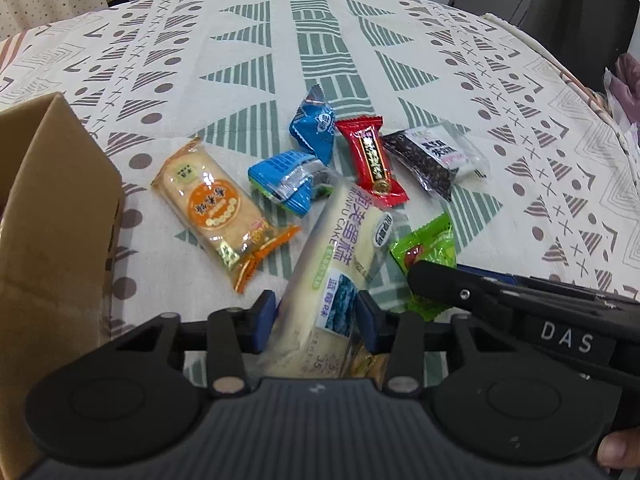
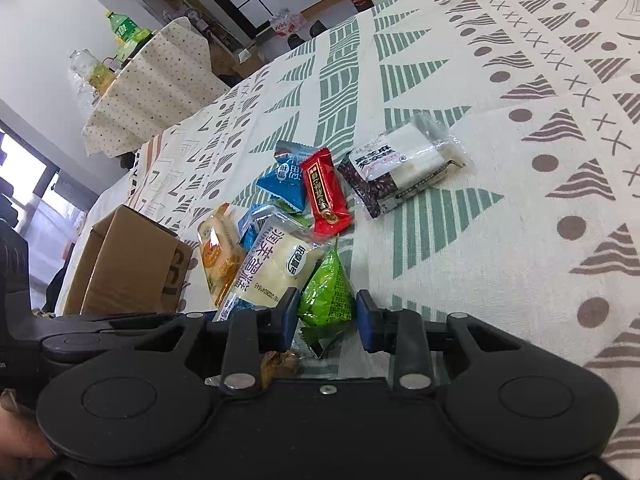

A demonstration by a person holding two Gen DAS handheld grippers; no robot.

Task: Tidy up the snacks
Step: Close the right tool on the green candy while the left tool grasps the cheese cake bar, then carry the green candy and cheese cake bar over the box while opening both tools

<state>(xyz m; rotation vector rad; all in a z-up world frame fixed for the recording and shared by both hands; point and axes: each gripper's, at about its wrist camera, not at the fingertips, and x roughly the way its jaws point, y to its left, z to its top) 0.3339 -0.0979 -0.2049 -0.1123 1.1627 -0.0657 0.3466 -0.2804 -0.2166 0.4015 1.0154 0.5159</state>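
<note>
Several wrapped snacks lie in a pile on the patterned tablecloth [image 1: 320,40]. My left gripper [image 1: 316,316] has its blue pads on both sides of a long white cake packet [image 1: 340,252], pressed against it. My right gripper [image 2: 326,316] stands around a green snack packet [image 2: 328,288], with a gap at the right pad. It also shows in the left wrist view as a black arm [image 1: 500,304] over the green packet [image 1: 428,244]. An open cardboard box [image 1: 52,208] stands at the left of the pile; it also shows in the right wrist view [image 2: 124,264].
Beside the pile lie an orange rice-cracker packet [image 1: 216,204], two blue packets [image 1: 316,128], a red candy packet [image 1: 372,160] and a black-and-white sesame packet [image 1: 436,156]. A second table with bottles [image 2: 120,40] stands beyond the far edge.
</note>
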